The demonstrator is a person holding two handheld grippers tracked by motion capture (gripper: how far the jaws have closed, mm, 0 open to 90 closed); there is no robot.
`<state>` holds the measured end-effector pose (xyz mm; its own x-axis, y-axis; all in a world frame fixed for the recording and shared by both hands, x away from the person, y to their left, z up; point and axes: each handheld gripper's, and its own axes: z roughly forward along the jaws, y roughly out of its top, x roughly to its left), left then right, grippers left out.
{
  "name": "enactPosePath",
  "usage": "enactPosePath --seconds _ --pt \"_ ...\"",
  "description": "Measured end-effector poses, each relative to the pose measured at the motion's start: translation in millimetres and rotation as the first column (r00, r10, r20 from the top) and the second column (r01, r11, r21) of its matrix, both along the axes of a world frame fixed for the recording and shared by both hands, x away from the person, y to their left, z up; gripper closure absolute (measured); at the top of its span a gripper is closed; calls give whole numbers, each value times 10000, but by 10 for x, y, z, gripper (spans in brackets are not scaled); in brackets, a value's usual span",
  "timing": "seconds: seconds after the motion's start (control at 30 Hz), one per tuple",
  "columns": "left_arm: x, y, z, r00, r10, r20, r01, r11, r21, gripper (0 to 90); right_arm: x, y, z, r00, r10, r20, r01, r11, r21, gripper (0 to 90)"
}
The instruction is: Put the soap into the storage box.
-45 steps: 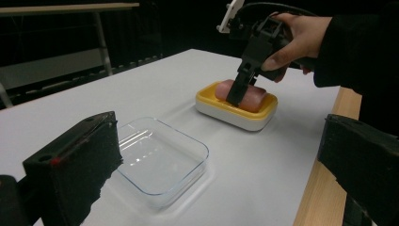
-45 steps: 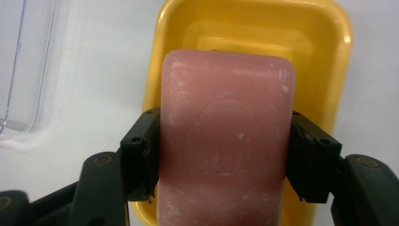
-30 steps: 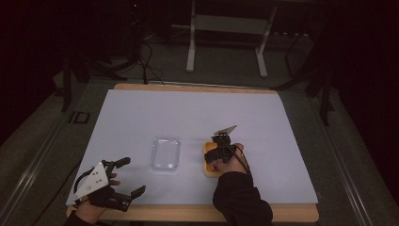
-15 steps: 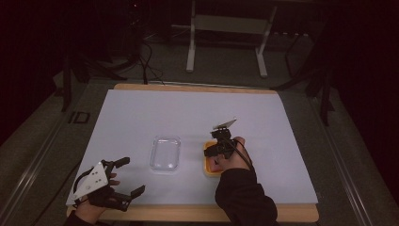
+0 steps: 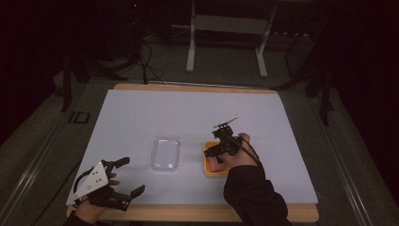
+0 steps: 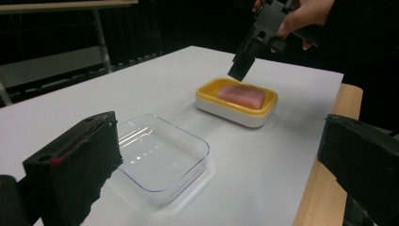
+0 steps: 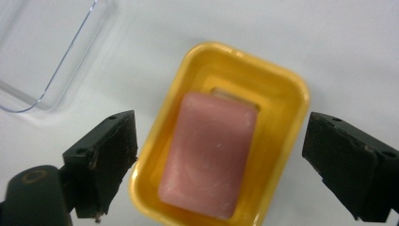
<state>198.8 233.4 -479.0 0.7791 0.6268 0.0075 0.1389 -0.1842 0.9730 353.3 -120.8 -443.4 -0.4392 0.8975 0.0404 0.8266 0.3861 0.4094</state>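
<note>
A yellow soap dish (image 5: 207, 170) (image 7: 282, 94) sits right of the table's middle and holds a pink soap bar (image 7: 209, 155) (image 6: 240, 95). My right gripper (image 5: 217, 149) (image 7: 225, 162) hovers open just above it, jaws pointing down on either side of the dish and touching nothing. A clear plastic container (image 5: 165, 153) (image 6: 160, 157) lies empty to the left of the dish. Near the front left corner, my left gripper (image 5: 132, 175) (image 6: 219, 160) is held open and empty, facing the container and the dish.
The white table sheet (image 5: 141, 113) ends at a wooden front edge (image 5: 188, 213). Behind the table are metal stand legs (image 5: 190, 47) and cables on a dark floor.
The right gripper has shifted slightly away from the person, staying over the soap dish. The left gripper has not moved.
</note>
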Motion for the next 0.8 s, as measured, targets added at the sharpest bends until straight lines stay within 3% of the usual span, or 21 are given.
enactPosePath --seconds 0.23,0.53,0.8 --pt "-15 19 -7 10000 60 -16 -60 10000 -55 2 18 -134 61 9979 387 520 -411 9981 455 108" --pt "-35 31 -16 9999 133 -55 -133 9999 8 2 -14 -261 89 9868 957 1306 -990 9949 191 138" --pt "-54 33 -21 9998 172 -77 -171 9998 98 2 -90 -442 22 9817 1367 1324 -1390 9902 88 136"
